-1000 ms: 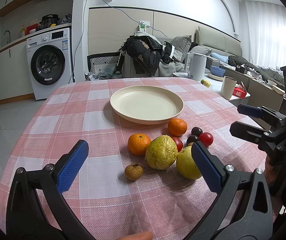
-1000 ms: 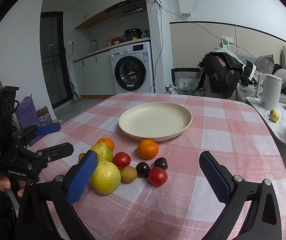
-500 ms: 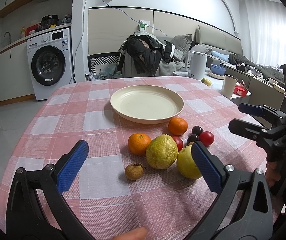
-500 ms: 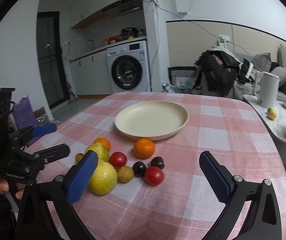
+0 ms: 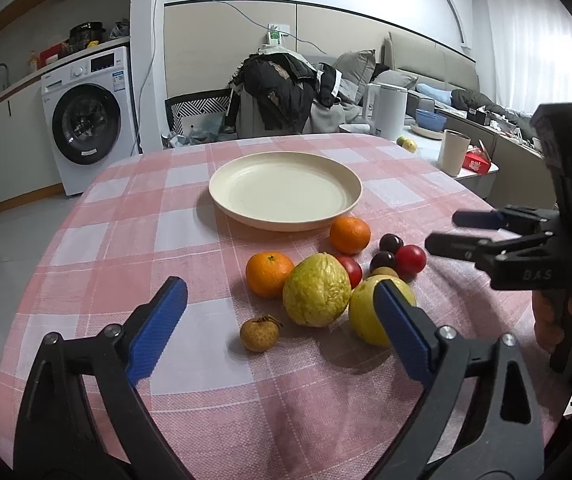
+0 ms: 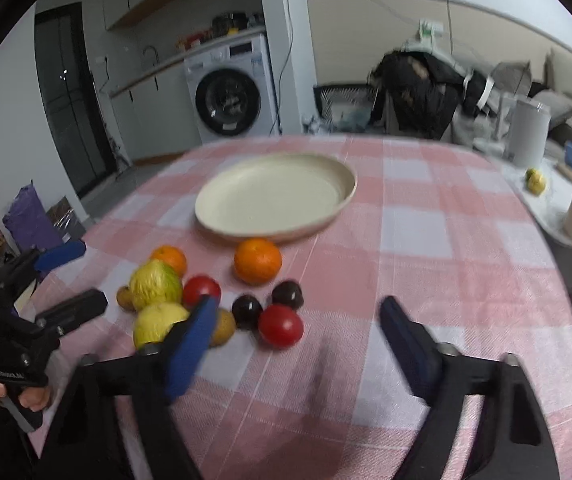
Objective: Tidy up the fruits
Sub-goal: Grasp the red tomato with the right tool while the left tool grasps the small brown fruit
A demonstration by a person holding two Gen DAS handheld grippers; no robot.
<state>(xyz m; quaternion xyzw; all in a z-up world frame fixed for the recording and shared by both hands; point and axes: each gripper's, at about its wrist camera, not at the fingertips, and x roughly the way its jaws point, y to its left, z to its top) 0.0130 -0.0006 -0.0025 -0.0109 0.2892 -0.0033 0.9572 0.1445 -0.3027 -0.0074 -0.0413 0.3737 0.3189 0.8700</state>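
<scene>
While both pairs of tongs hover above the near edge of the desk, which wears a pink and white checked cloth, neither grips anything. The left tongs have their jaws closing yet still wide apart, with only cloth and the fruit pile seen beyond them; the right tongs are closing too, blurred, with bare cloth in the gap and nothing between the pads. A cream plate sits empty toward the middle of the desk. All the fruit lies on the cloth just in front of it: one orange close to the plate's rim, a second orange to its left, a bumpy yellow-green fruit touching a smoother yellow one, a small brown fruit nearest the left tongs, two red tomatoes and two dark plums bunched together.
</scene>
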